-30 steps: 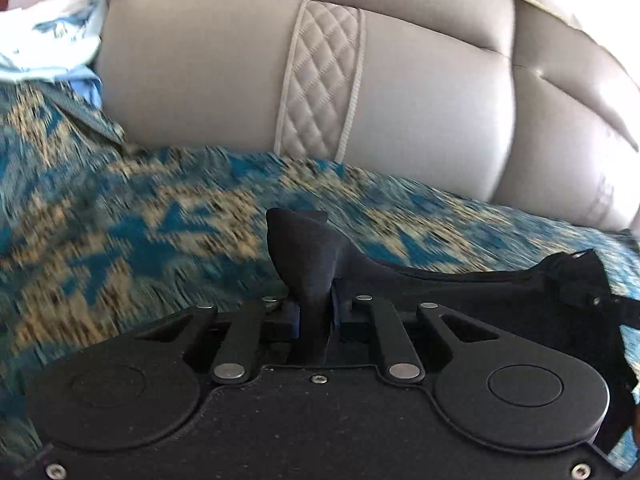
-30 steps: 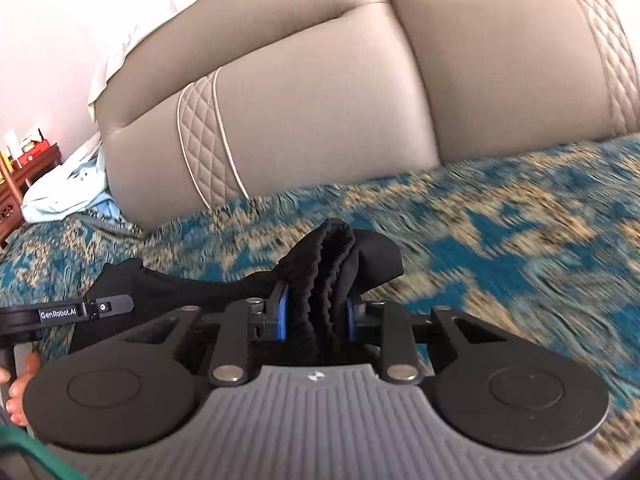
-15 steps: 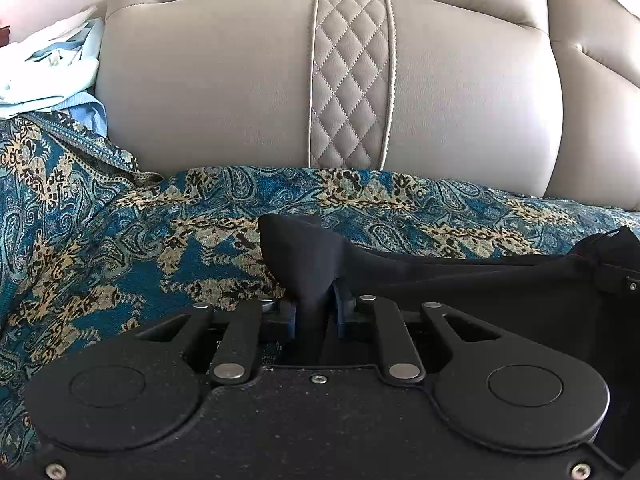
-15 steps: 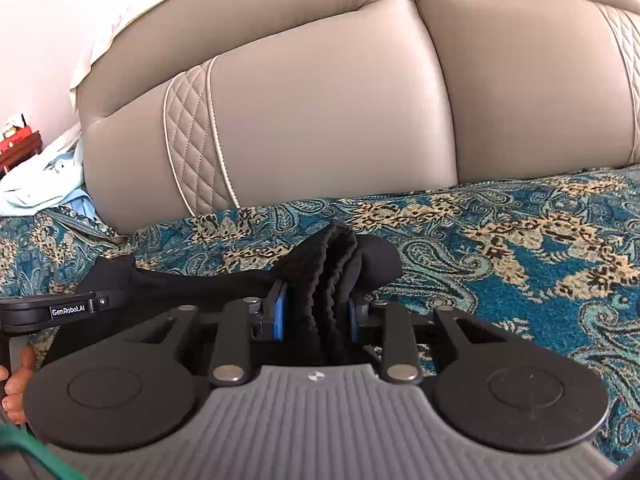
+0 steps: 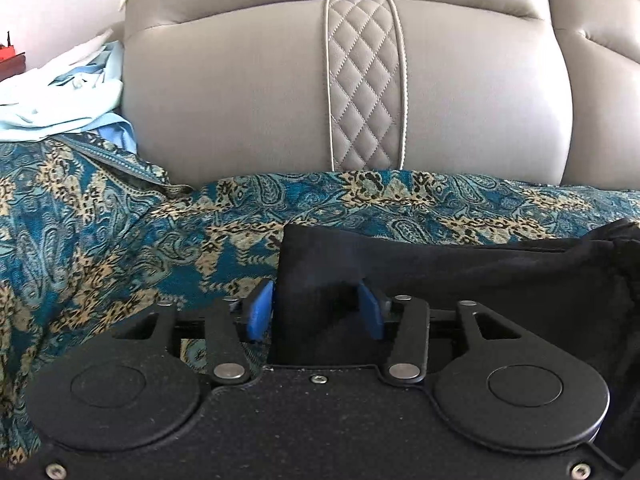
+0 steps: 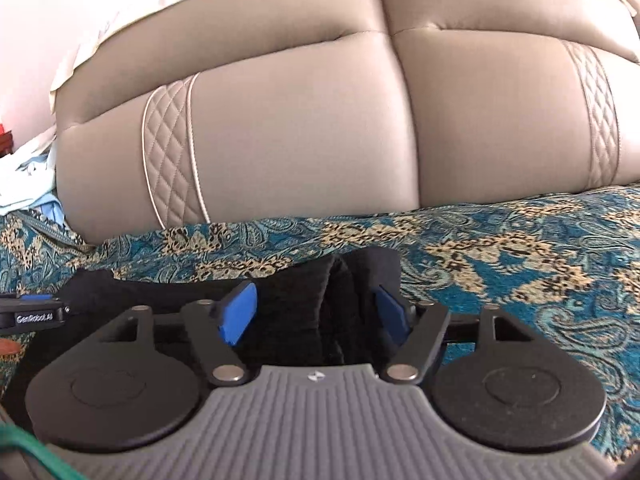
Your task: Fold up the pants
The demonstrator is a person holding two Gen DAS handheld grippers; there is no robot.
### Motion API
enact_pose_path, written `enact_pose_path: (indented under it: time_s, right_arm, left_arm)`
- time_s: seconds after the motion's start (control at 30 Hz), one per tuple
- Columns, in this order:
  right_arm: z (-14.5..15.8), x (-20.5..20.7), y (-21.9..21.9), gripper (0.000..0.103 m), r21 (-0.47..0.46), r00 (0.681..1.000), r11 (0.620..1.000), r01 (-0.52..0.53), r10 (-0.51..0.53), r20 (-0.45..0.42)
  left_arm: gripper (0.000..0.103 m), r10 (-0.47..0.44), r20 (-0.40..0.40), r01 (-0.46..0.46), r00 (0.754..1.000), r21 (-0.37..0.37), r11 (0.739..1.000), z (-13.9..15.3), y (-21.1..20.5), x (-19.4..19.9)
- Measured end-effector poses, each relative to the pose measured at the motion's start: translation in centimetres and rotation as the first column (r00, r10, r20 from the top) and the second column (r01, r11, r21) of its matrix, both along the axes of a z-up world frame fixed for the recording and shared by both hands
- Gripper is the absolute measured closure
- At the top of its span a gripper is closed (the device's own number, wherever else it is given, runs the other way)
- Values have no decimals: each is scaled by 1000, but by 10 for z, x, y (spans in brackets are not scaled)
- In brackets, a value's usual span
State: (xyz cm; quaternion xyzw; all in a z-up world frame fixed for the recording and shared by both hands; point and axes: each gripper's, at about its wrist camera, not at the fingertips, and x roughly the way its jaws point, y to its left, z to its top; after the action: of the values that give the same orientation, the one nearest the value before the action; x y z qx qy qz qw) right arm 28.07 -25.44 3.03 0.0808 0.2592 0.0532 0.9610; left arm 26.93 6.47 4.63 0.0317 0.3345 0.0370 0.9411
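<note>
Sofa seat [image 5: 248,92] under teal paisley throw [image 5: 100,232]; black pants [image 5: 460,264] lying on throw.

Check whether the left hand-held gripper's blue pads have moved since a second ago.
Yes. The left hand-held gripper is opening: its pads have spread away from the black pants corner between them.

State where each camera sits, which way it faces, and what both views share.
Left wrist: on the left claw, facing the beige padded leather sofa back; jaws opening around the black fabric pants, clear of them.
Right wrist: on the right claw, same facing; jaws opening around the bunched pants; a fingertip shows.
Shared: sofa back, teal paisley cloth cover, pants.
</note>
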Motion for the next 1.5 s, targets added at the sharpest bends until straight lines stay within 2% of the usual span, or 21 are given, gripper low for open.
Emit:
enact_pose_path:
  time_s: [0.1, 0.17, 0.23, 0.37, 0.5, 0.6, 0.73, 1.0, 1.2, 1.5]
  right_arm:
    - [7, -11, -2, 17, -1, 1000, 1000, 5, -5, 26]
    - [11, -22, -1, 13, -20, 999, 1000, 7, -6, 47]
    - [15, -35, 1, 11, -43, 998, 999, 2, 0, 65]
    - [22, -60, 6, 1, -74, 995, 997, -16, 23, 97]
    - [25, -87, 8, 0, -95, 991, 995, -12, 25, 131]
    - [22, -106, 6, 0, -71, 992, 997, 0, 9, 124]
    - [14, -130, 3, 0, -59, 993, 998, 18, -11, 119]
    - [-6, -177, 17, 0, -170, 992, 985, 28, -6, 126]
    - [-17, -191, 19, 0, -182, 995, 983, 28, -10, 99]
    - [-31, -195, 29, 0, -208, 995, 978, 23, -3, 98]
  left_arm:
    - [49, 10, 7, -10, 1000, -6, 1000, 6, 0, -14]
    - [40, 18, 8, -18, 1000, -15, 1000, 9, 1, -25]
    - [21, 26, 5, -26, 1000, -22, 999, 12, -1, -38]
    - [16, -4, 18, 5, 1000, -22, 1000, 17, -11, -70]
    - [13, -30, 40, 29, 999, 14, 999, 24, -23, -102]
    - [5, -40, 58, 39, 998, 22, 999, 26, -30, -127]
    - [4, -34, 77, 33, 996, 18, 999, 24, -34, -158]
    - [4, -36, 55, 38, 998, -41, 998, 6, -35, -199]
    - [4, -49, 38, 50, 998, -16, 999, -11, -38, -212]
    - [4, -52, 28, 53, 998, -26, 998, -21, -37, -213]
